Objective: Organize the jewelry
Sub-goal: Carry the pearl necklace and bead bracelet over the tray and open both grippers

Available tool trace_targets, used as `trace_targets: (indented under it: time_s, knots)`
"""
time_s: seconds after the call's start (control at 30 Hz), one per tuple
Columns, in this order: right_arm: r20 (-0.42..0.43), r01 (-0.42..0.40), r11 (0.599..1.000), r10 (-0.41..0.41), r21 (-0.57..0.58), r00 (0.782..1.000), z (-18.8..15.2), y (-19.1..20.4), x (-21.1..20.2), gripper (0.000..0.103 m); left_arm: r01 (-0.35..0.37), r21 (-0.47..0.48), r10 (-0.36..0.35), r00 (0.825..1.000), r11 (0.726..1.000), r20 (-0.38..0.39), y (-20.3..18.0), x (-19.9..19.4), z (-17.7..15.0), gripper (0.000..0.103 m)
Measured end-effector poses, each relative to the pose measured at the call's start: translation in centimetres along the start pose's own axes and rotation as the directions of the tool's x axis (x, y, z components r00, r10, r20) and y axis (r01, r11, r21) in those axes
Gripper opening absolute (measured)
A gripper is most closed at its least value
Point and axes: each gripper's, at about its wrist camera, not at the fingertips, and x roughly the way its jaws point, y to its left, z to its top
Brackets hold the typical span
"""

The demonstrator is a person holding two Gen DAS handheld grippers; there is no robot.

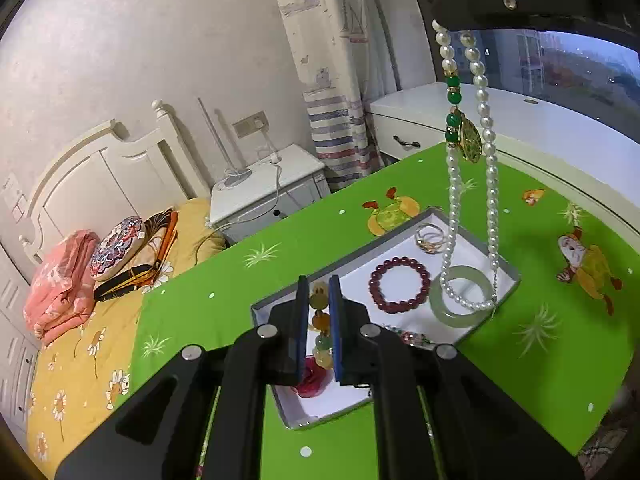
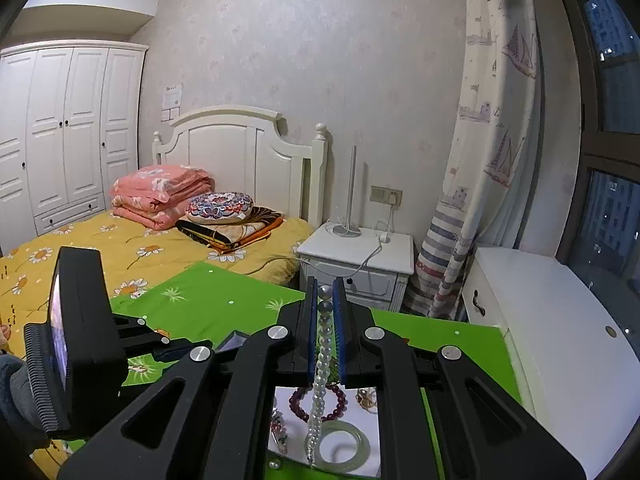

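Observation:
A shallow white tray (image 1: 348, 276) sits on the green tablecloth. It holds a dark red bead bracelet (image 1: 399, 284), a pale jade bangle (image 1: 462, 296), some rings (image 1: 430, 237) and a small beaded piece (image 1: 412, 337). My left gripper (image 1: 319, 304) is shut on a multicoloured bead bracelet (image 1: 320, 322) just above the tray's near end, with a red flower ornament (image 1: 314, 378) below. My right gripper (image 2: 323, 300) is shut on a pearl necklace (image 2: 322, 364) with green beads and a gold pendant (image 1: 470, 140); it hangs down so its loop reaches the bangle (image 2: 344, 446).
The green cartoon tablecloth (image 1: 208, 300) covers the table. Beyond it are a bed with yellow flowered sheet (image 2: 120, 248), a white nightstand (image 2: 360, 256), a curtain (image 2: 492, 160) and a white cabinet (image 2: 552, 320) by the window. The left gripper body (image 2: 76, 340) shows at left.

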Motion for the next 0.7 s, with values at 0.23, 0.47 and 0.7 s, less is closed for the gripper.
trace_targets:
  time_s: [0.23,0.47,0.7]
  knots:
    - [-0.074,-0.020,1.000,0.021,0.018,0.997,-1.1,0.1,4.5,0.011,-0.017,-0.050,0.013,0.997,0.999,-0.070,1.2,4.1,-0.3,0.010]
    - [-0.277,-0.040,0.994,0.068,0.105,0.959,-6.9,-1.3,9.8,0.019,-0.031,-0.080,0.017,0.985,0.996,-0.173,1.4,8.8,-3.2,0.050]
    - [-0.320,-0.030,0.986,0.082,0.166,0.944,-12.5,-2.6,7.6,0.035,-0.081,-0.170,0.046,0.979,0.982,-0.201,2.6,8.3,-8.0,0.072]
